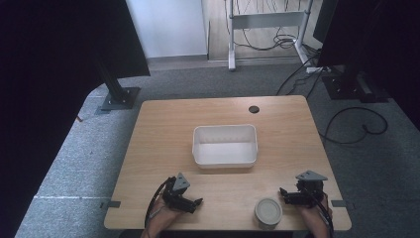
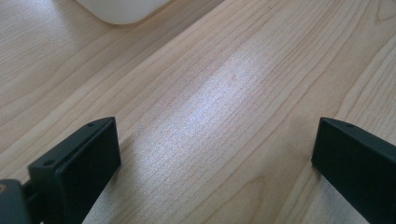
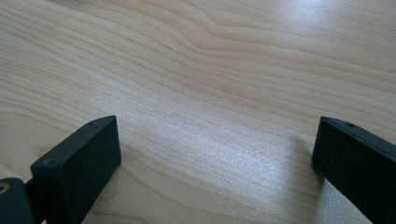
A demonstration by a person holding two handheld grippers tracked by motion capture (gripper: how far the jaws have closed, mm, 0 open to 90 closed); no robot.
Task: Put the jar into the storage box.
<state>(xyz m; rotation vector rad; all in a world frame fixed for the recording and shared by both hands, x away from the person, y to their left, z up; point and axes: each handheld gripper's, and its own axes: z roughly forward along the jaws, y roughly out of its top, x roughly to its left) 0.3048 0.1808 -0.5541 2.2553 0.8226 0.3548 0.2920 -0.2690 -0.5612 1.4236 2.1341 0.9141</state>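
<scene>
Both sets of fingers stand wide, empty, low over the pale wooden table [image 1: 277, 129]. Your left gripper [image 2: 210, 154] points toward the white rectangular plastic tub [image 1: 225, 145] ahead. The round grey lidded tin [image 1: 268, 212] sits just beside your right gripper [image 1: 286, 196]; likely a resting start pose.

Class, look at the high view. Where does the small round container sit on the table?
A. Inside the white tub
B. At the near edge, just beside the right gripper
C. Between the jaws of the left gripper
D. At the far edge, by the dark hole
B: the round container stands on the table's near edge, close beside the right gripper, outside the white tub.
</scene>
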